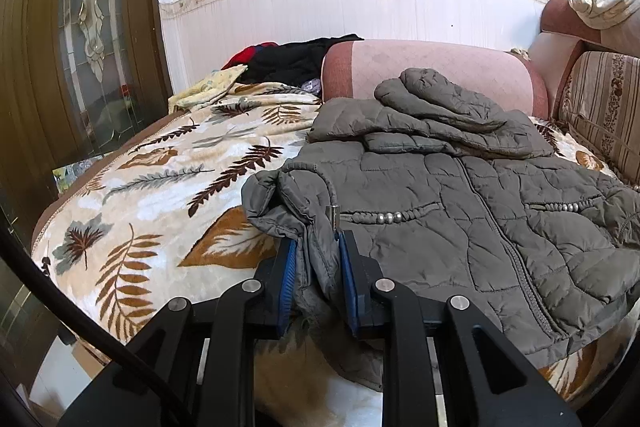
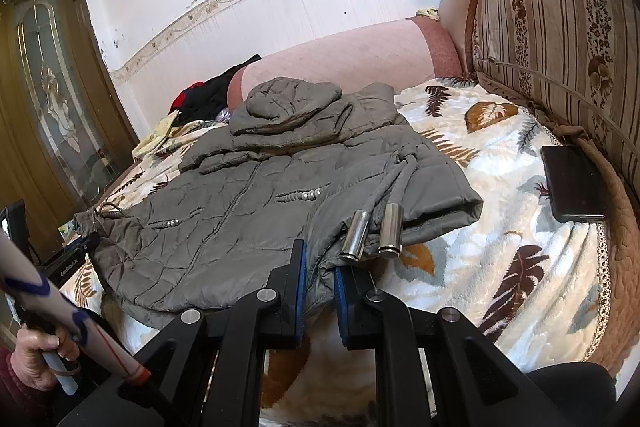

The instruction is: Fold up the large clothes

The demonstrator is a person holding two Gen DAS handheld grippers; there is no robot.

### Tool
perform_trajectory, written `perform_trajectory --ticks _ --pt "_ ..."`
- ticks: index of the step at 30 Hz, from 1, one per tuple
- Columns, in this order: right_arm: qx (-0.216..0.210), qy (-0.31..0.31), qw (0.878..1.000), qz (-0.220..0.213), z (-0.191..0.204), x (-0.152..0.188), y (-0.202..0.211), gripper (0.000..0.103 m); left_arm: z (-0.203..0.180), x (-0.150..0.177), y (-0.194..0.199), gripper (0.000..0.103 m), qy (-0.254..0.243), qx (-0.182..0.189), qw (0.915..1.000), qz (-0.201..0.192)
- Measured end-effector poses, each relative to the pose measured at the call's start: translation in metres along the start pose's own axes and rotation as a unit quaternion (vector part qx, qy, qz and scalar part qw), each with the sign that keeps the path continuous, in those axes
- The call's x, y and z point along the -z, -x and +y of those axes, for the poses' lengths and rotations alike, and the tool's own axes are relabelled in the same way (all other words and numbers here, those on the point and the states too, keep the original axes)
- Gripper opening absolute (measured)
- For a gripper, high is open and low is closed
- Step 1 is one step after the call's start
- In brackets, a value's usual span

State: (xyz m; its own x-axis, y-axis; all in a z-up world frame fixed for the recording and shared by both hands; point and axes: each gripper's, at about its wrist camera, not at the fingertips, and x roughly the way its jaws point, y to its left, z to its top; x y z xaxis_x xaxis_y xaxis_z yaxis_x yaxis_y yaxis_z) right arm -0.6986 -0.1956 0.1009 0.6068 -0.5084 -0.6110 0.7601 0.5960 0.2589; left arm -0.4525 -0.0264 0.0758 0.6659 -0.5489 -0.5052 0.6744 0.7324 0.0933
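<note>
Jacket, grey-green, quilted and padded, lying front-up and zipped on a leaf-patterned plush blanket over the sofa bed, hood folded down at the far end, hem toward the viewer. Left claw is closed on the near left hem corner, with fabric bunched between its blue pads; right claw likewise pinches the near right hem corner, just beside two metal drawstring tips resting on the cloth. Judged from this layout, the step in hand is folding the hem up toward the hood. To do it well, both corners should rise together and level, travel far along the zip line, and land square with the shoulders, so the padding does not twist. Drawstring tips are best kept inside the fold. A black phone lies well apart at the right; dark clothes are heaped at the far left.
</note>
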Motion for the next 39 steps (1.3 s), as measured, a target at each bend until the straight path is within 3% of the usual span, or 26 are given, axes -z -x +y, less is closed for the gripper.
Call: perform_trajectory --ticks 29,36,39 --pt "-0.015 -0.021 1.0 -0.001 -0.005 -0.008 0.003 0.013 0.013 0.003 -0.003 0.02 0.017 0.006 0.9998 0.012" --pt "-0.014 -0.023 1.0 0.007 -0.007 -0.006 0.001 0.013 0.037 0.008 -0.016 0.02 0.063 0.025 0.9965 0.05" --pt "-0.019 -0.031 0.999 0.011 -0.009 -0.005 -0.002 0.013 0.05 0.017 -0.025 0.026 0.088 0.04 0.9923 0.076"
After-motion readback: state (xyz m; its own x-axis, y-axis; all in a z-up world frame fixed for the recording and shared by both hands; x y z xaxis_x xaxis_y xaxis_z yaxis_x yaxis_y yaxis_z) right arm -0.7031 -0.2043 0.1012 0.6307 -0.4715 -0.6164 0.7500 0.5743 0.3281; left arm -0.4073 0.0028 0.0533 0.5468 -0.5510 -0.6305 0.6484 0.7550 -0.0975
